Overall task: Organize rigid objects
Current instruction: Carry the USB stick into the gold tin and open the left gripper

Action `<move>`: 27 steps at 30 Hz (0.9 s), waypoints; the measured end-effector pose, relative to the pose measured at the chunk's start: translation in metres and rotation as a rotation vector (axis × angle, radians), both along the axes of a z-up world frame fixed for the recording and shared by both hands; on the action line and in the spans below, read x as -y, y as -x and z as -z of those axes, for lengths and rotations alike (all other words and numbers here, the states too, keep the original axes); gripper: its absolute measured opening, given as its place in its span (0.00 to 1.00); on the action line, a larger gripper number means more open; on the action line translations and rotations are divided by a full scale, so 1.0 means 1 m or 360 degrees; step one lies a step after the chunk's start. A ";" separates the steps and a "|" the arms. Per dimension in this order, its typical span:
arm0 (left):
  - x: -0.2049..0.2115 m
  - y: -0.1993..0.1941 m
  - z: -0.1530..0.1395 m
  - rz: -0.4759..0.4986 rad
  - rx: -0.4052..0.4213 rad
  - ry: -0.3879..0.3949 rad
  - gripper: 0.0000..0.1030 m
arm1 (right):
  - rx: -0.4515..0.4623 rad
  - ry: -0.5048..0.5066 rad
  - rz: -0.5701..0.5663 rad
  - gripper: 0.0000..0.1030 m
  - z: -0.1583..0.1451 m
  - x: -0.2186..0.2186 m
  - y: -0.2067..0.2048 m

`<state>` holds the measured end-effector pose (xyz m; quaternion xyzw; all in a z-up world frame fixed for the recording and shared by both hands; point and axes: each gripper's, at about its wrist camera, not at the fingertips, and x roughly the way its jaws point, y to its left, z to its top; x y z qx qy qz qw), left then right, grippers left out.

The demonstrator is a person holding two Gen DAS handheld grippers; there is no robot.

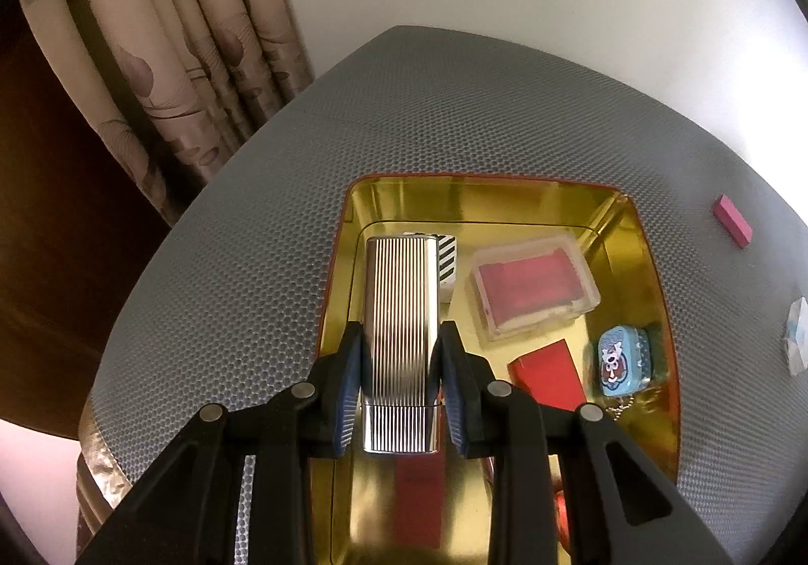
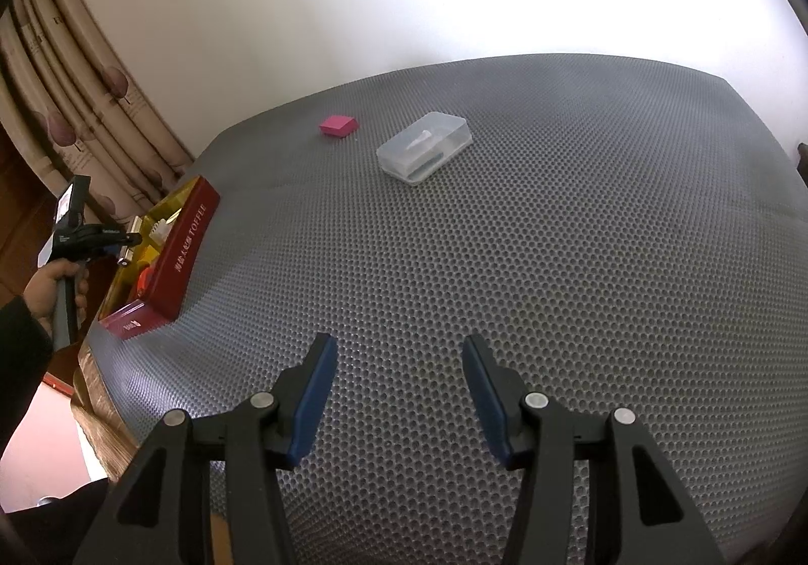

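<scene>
The left gripper (image 1: 399,363) clamps a ribbed, silver metal case (image 1: 400,307) between its blue pads, holding it above the gold-lined rectangular tin (image 1: 651,272) with red outer walls. Inside the tin lie a clear plastic box of red cards (image 1: 535,287), a small blue tin with a cartoon face (image 1: 618,360) and a flat red box (image 1: 550,373). The right gripper (image 2: 399,393) hangs half-spread and empty over the grey honeycomb mat (image 2: 555,262) on the bench. On the mat, well apart from the tin, rest a pink block (image 2: 337,125) and a clear lidded plastic box (image 2: 424,147).
</scene>
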<state>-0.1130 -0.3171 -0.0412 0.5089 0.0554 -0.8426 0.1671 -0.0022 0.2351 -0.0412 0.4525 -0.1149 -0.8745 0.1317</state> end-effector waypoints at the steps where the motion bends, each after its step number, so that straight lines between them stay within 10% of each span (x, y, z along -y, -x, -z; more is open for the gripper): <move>1: 0.000 0.000 0.001 -0.0002 0.0004 0.0002 0.25 | 0.0001 0.0000 0.0001 0.52 0.000 0.000 0.000; 17: 0.009 -0.007 0.008 -0.0030 0.0007 0.0038 0.29 | 0.0017 -0.0001 0.0001 0.52 0.002 0.001 0.000; 23: -0.011 -0.015 -0.006 0.0030 -0.0139 0.0115 0.88 | 0.0009 -0.0017 0.0019 0.52 0.002 -0.001 0.000; 27: -0.031 -0.027 -0.025 0.0131 -0.0269 0.0143 0.89 | 0.0038 -0.0019 0.0066 0.52 0.009 -0.005 0.003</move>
